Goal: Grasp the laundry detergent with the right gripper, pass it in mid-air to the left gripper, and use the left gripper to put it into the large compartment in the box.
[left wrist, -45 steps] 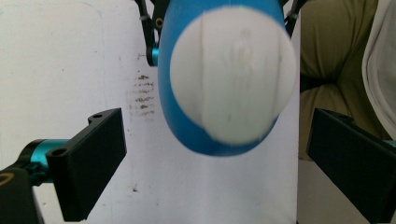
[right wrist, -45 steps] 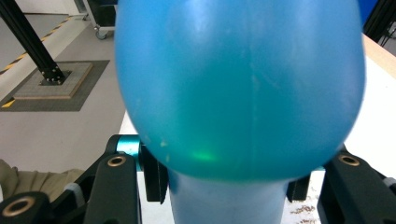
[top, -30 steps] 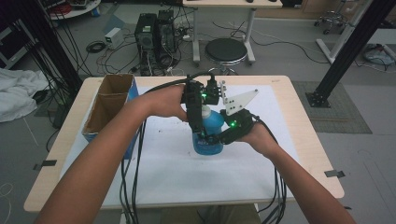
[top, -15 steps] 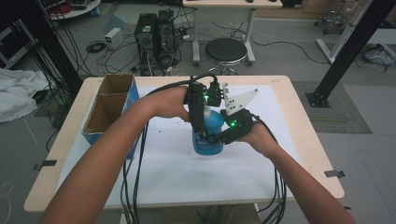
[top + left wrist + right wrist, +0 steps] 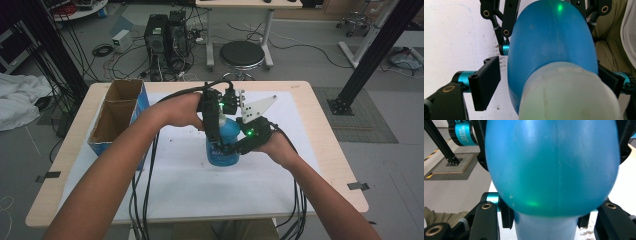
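Note:
A blue plastic bottle (image 5: 223, 146) with a white cap (image 5: 570, 93) stands upright on the white sheet at mid-table. My right gripper (image 5: 235, 146) comes in from the right and is shut on the bottle's body (image 5: 551, 167), one finger (image 5: 507, 22) on each side. My left gripper (image 5: 218, 131) points down over the bottle's top, its jaws either side of the cap. Those jaws have just been closing. The left pad (image 5: 486, 83) still stands a small gap off the bottle (image 5: 554, 45), and the other pad is mostly hidden behind the cap.
An open cardboard box (image 5: 117, 117) with a blue side sits at the table's left edge. The white sheet (image 5: 190, 190) covers most of the tabletop. Black cables (image 5: 145, 185) run from both grippers over the front edge. A stool (image 5: 241, 54) and computer towers stand beyond the table.

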The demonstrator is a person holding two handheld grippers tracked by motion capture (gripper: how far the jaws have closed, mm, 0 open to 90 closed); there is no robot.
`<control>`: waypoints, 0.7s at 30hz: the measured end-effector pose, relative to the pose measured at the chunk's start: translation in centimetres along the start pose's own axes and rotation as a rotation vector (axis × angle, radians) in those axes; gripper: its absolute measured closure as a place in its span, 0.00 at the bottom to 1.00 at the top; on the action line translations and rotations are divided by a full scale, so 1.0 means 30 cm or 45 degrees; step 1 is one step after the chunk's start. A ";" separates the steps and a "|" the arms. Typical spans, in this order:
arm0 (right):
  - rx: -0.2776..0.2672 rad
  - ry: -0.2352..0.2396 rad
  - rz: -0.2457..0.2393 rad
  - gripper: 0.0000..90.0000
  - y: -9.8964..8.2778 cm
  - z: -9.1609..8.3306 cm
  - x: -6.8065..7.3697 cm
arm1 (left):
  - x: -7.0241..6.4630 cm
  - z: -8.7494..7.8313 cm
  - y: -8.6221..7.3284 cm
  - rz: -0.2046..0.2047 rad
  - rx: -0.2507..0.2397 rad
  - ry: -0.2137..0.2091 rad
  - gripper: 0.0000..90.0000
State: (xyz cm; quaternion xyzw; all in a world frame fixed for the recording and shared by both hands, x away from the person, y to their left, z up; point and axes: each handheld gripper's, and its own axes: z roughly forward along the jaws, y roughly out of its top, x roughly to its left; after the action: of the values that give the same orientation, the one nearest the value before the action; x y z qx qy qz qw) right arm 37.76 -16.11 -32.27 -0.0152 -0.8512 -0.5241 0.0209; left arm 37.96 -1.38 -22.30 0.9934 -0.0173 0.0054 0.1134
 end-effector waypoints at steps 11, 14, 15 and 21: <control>-0.001 0.005 -0.005 0.50 -0.001 0.007 -0.001 | -0.005 0.001 0.002 0.024 -0.002 0.000 0.27; 0.001 0.005 -0.004 0.50 -0.001 0.008 -0.001 | -0.006 0.002 0.001 0.033 0.003 0.000 0.29; 0.002 0.007 -0.002 0.50 -0.001 0.008 -0.001 | -0.007 0.003 0.001 0.033 0.002 0.001 0.29; 0.000 0.008 0.001 0.50 -0.001 0.008 0.000 | -0.010 0.004 0.003 0.045 0.001 0.013 0.31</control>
State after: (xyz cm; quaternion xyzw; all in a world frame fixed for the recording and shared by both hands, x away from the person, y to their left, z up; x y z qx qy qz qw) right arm 37.75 -15.91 -32.41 -0.0138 -0.8512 -0.5241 0.0238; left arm 37.66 -1.49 -22.39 0.9929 -0.0345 0.0124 0.1130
